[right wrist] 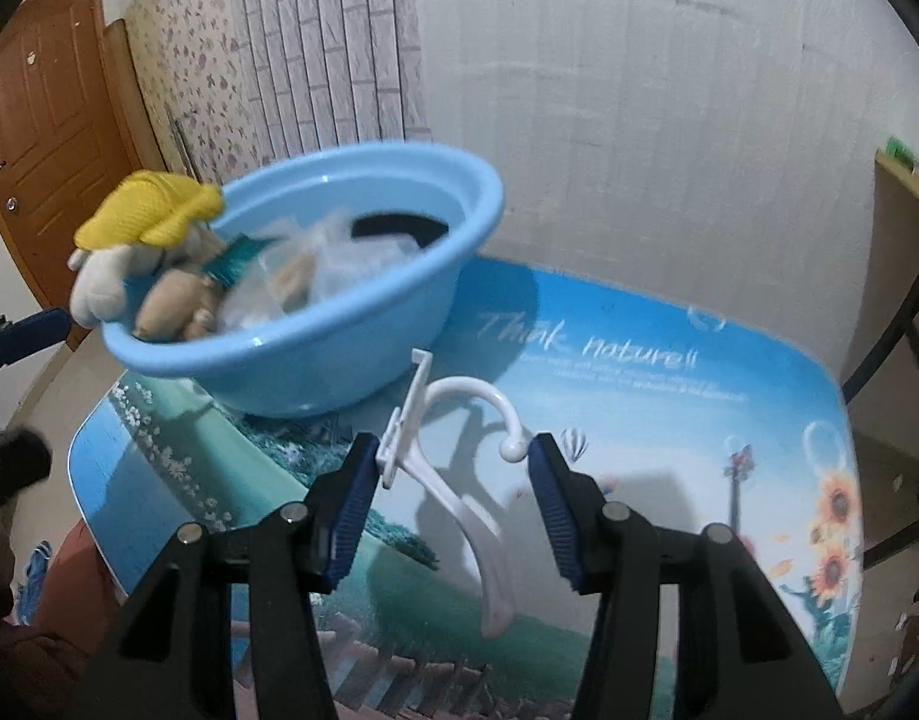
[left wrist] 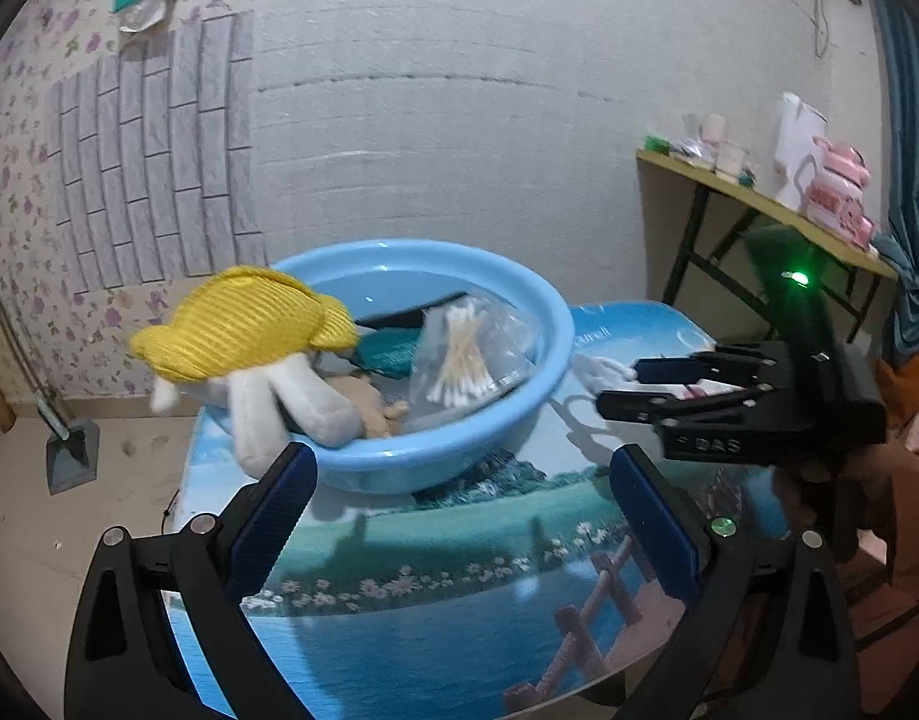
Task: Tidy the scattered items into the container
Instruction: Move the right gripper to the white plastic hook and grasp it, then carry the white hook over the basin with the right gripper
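Observation:
A light blue basin [left wrist: 537, 324] [right wrist: 399, 324] stands on a table with a printed landscape top [left wrist: 459, 570] [right wrist: 669, 372]. It holds a yellow and white plush toy [left wrist: 249, 330] [right wrist: 147, 210] that hangs over its rim, a bag of cotton swabs [left wrist: 465, 354], a beige soft item and dark flat items. A white plastic hanger hook [right wrist: 459, 480] lies on the table beside the basin. My right gripper [right wrist: 453, 504] [left wrist: 621, 387] is open, its fingers either side of the hook. My left gripper [left wrist: 459, 516] is open and empty, just in front of the basin.
A folding table [left wrist: 759, 198] with pink and white boxes stands at the right wall. A dustpan and broom [left wrist: 63, 438] stand on the floor at left. A brown door [right wrist: 39, 138] is at the far left. The person's orange sleeve [left wrist: 897, 480] is at right.

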The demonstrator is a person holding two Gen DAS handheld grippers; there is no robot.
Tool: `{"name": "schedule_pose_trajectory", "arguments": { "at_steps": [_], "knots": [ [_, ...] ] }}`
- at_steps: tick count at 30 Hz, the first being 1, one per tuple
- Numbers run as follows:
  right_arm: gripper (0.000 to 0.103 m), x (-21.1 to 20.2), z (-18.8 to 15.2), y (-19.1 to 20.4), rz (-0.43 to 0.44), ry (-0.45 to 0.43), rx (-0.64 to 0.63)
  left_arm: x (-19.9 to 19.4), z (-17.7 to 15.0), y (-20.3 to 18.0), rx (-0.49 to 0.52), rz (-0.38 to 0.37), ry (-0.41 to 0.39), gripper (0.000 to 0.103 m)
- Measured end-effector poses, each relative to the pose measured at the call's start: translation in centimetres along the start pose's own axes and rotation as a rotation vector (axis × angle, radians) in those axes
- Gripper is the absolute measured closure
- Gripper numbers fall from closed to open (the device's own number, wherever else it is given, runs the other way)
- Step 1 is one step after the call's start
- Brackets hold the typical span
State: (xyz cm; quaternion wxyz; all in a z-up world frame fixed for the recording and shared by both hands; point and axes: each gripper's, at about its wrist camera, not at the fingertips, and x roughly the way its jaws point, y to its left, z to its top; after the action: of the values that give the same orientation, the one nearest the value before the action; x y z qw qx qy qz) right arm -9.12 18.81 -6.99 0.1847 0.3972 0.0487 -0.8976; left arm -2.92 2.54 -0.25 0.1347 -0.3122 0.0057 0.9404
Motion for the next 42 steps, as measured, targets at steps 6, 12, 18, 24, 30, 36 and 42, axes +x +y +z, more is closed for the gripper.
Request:
{"name": "schedule_pose_trajectory", "arguments": {
  "at_steps": [6,12,18,24,30,36,42],
  "knots": [
    [0.052,-1.6,1.0,-0.3,0.024,-0.058,0.004,-1.6,1.2,2.4,-0.081,0.047,-0.058,0.005],
    [0.052,-1.8,1.5,-0.4,0.017,-0.074,0.004,-1.8,1.9,4.9,-0.095,0.129,-0.076,0.005],
    [0.053,-0.8,1.2,-1.8,-0.020,-0.030,0.052,-0.7,2.3,6.4,-0.113,0.145,-0.065,0.005],
    [0.052,-1.7,2.2,-2.1,-0.041,-0.064,0.066,0.7,3.0,6.2,-0.097,0.111,-0.060,0.005],
    [0.052,-3.4,4.8,-0.9,-0.015,-0.140,0.034,1.5,4.1,5.3,-0.066,0.082,-0.080,0.005],
    [0.053,-3.4,7.1,0.9,0.045,-0.178,-0.005,3.2,4.6,3.7,-0.030,0.014,-0.053,0.005],
    [0.053,-2.3,7.9,2.7,0.100,-0.169,-0.055,3.4,4.7,2.2,0.021,-0.027,-0.060,0.005]
  ]
}}
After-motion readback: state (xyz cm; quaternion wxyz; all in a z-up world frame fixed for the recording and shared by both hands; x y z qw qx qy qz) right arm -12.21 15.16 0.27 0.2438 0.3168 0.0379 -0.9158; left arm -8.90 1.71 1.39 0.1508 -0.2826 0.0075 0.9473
